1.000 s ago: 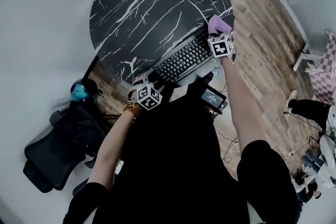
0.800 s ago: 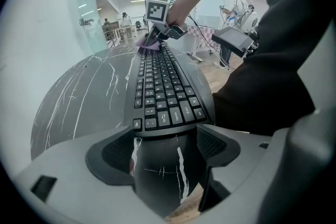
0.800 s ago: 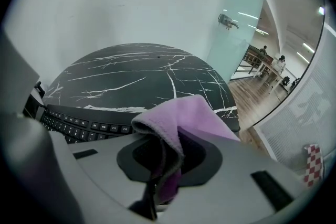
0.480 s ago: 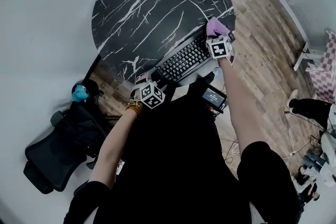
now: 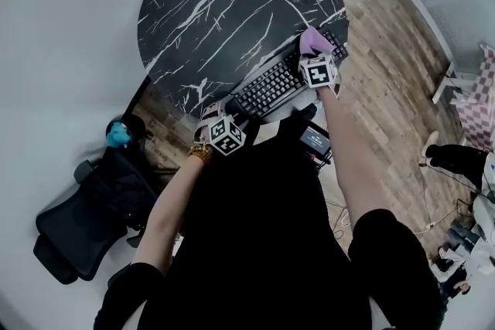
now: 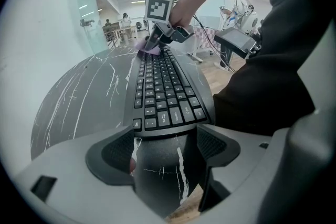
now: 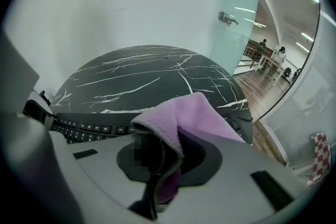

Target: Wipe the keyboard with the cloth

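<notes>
Keyboard: I see a black keyboard [image 5: 280, 83] lying slantwise at the near right edge of the round black marble table [image 5: 216, 4], keys up, flat on the top
Cloth: a soft lilac cloth [image 5: 311, 40] is folded over the keyboard's far right end, bunched and resting on the keys
Right gripper: my right gripper [image 5: 313, 54] is clenched on the cloth; in its own view the cloth [image 7: 194, 113] is pinched between the jaws and drapes forward over them
Left gripper: my left gripper [image 5: 220, 117] sits at the keyboard's left end, jaws spread and grasping nothing; only the veined table top [image 6: 79, 97] shows between them, with the keyboard [image 6: 165, 86] just ahead
Around: a black office chair [image 5: 85, 220] and a small blue object [image 5: 117, 135] stand on the floor to the left; a small screen [image 5: 315, 141] sits below the table edge near my body; wood floor [image 5: 387, 35] on the right
In the way: the draped cloth hides most of the keyboard [image 7: 89, 128] from the right gripper view
Views: the left gripper view alone shows the whole key rows and the right gripper [image 6: 153, 43] with cloth [image 6: 146, 46] at the far end, plus people far off in the hall; only the head view shows the chair
</notes>
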